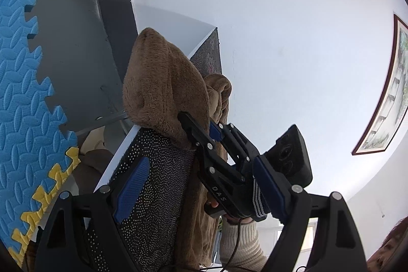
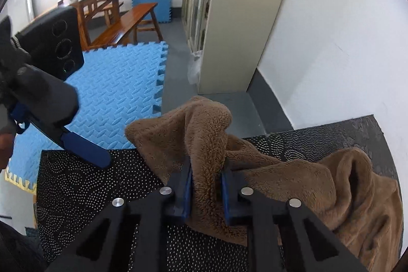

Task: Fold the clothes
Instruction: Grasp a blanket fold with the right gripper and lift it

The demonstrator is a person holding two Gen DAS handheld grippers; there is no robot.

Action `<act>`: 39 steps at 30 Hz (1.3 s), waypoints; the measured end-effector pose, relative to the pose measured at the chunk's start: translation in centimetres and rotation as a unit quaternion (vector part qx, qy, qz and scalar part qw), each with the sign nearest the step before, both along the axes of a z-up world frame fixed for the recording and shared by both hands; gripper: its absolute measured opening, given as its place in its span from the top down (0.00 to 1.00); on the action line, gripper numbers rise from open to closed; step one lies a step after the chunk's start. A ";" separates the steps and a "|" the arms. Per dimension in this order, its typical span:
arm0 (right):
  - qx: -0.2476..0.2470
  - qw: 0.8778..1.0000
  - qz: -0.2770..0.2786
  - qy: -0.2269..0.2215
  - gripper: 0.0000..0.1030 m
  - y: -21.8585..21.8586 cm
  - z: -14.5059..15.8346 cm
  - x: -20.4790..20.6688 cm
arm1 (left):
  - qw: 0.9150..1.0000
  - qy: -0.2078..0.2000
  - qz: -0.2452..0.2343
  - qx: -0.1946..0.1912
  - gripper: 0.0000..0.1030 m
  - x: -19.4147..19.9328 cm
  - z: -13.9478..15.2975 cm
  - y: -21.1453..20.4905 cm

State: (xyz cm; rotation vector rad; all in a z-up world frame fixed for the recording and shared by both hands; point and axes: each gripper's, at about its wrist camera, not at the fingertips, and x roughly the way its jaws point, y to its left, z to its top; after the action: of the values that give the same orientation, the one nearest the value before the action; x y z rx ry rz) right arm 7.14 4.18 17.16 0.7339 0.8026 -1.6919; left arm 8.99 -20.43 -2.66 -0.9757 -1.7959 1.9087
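Observation:
A brown fleece garment [image 2: 318, 185] lies crumpled on the table's black dotted mat [image 2: 84, 185]. My right gripper [image 2: 206, 185] is shut on a raised fold of it, the fleece squeezed between both blue pads and standing up in a peak. In the left wrist view the same garment [image 1: 163, 83] rises above the mat [image 1: 153, 182], with the right gripper [image 1: 201, 124] clamped on its edge. My left gripper [image 1: 200, 165] is open wide with no cloth between its pads. One of its fingers [image 2: 86, 151] hovers over the mat's left part, apart from the fleece.
Blue foam tiles [image 2: 114, 93] cover the floor beyond the table's far edge. A beige cabinet [image 2: 229, 17] stands by the white wall, with a wooden bench [image 2: 127, 22] further back. A cream sleeve [image 1: 242, 241] holds the right gripper. A framed picture [image 1: 387, 93] hangs on the wall.

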 end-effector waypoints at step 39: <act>-0.071 0.975 -0.197 -0.069 0.42 17.6 -0.7 -4.3 | 0.969 0.051 -0.187 -0.151 0.02 -15.7 5.4 9.4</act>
State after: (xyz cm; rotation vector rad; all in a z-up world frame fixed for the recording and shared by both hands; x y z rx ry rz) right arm 2.85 21.82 16.49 0.9438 0.4511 -2.0012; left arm -6.67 -11.07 2.74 -1.1934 -1.1808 1.9726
